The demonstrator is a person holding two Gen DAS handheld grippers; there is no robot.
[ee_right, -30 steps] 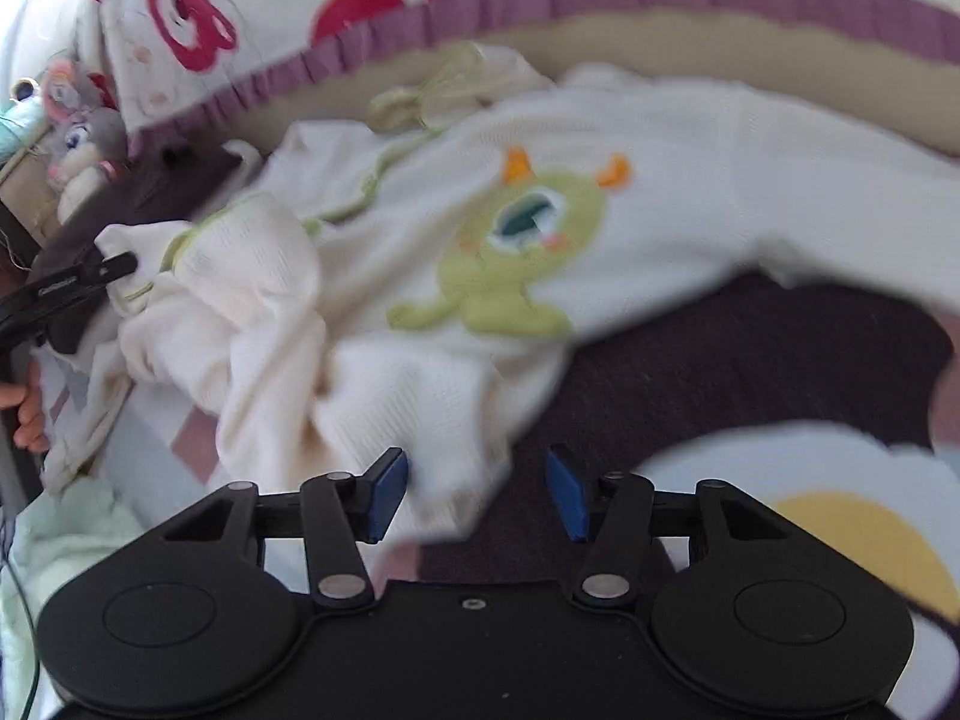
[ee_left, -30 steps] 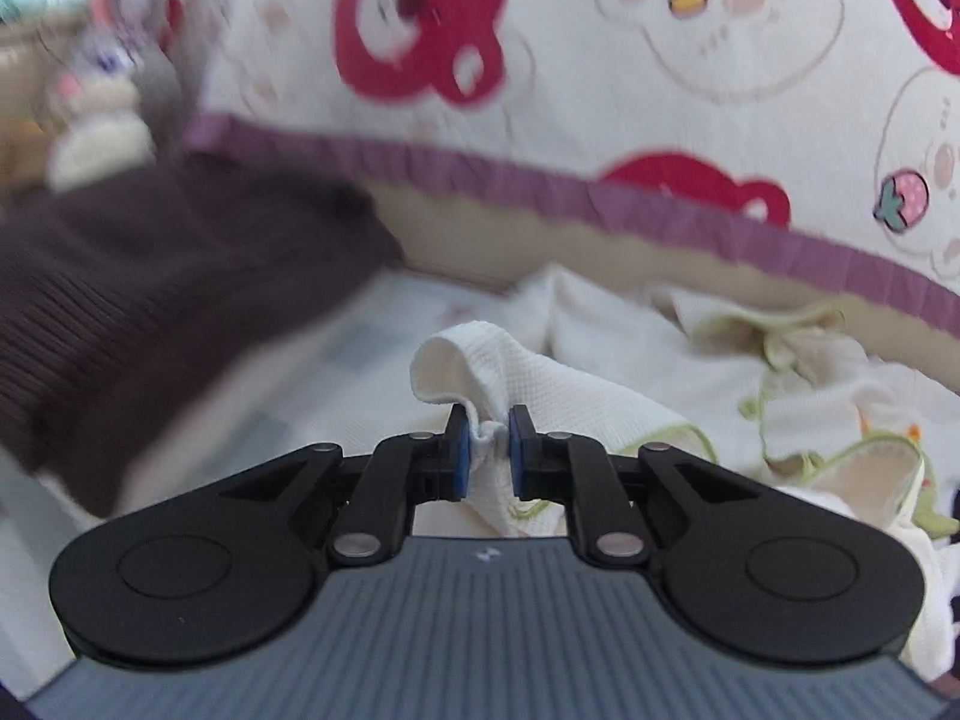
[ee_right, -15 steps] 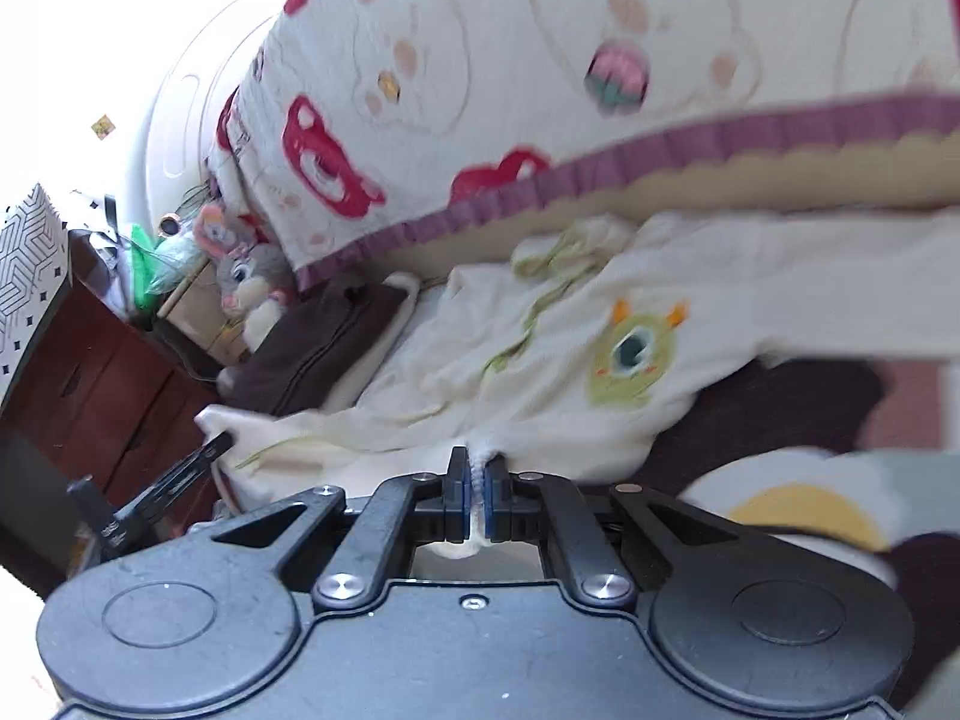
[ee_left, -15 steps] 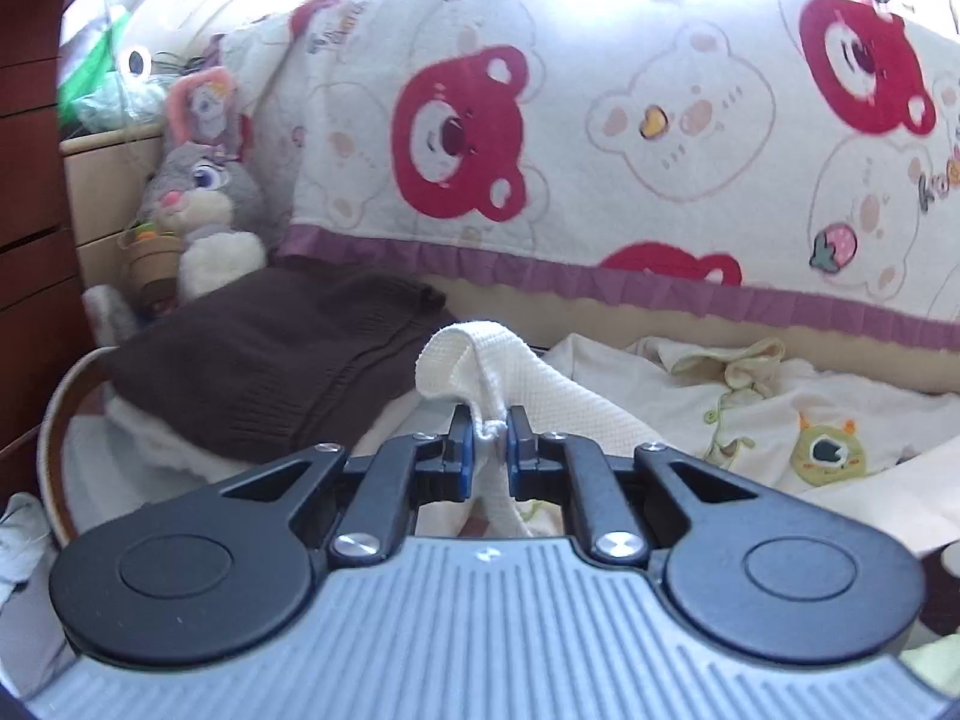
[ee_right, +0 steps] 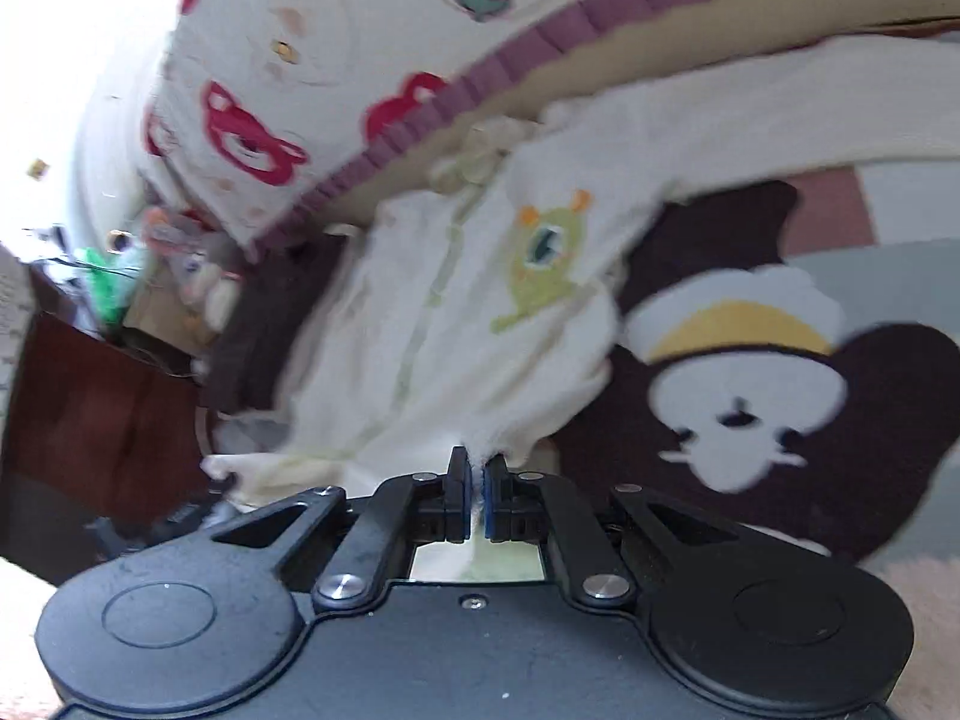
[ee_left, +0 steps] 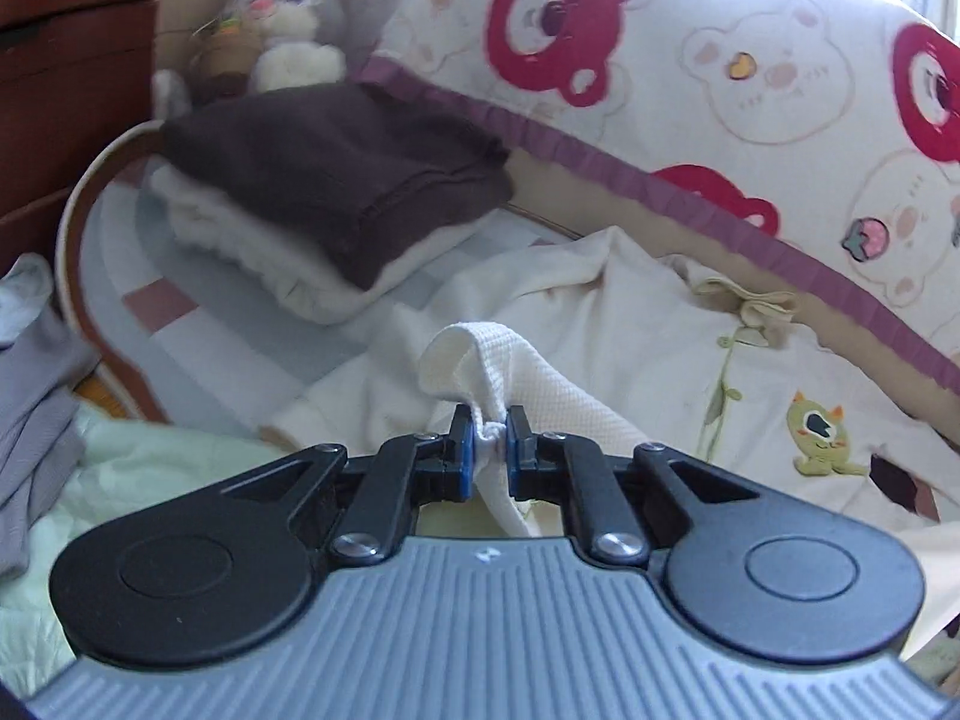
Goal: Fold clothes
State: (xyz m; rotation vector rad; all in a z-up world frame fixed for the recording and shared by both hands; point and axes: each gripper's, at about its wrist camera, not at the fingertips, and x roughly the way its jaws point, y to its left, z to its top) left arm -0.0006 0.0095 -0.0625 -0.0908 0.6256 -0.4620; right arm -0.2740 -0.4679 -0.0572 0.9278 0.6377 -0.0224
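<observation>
While the left gripper point(ee_left: 492, 441) pinches a bunched cuff of the cream baby garment point(ee_left: 630, 324), the right gripper point(ee_right: 474, 483) is pressed together on that garment's edge point(ee_right: 480, 324). Its body spreads ahead of both grippers on the bed, a folded brown sweater point(ee_left: 336, 180) lying ahead-left of the left one.

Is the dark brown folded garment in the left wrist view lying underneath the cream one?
No: the dark brown folded garment lies on top of the cream folded layer, beside the plush rabbit.
</observation>
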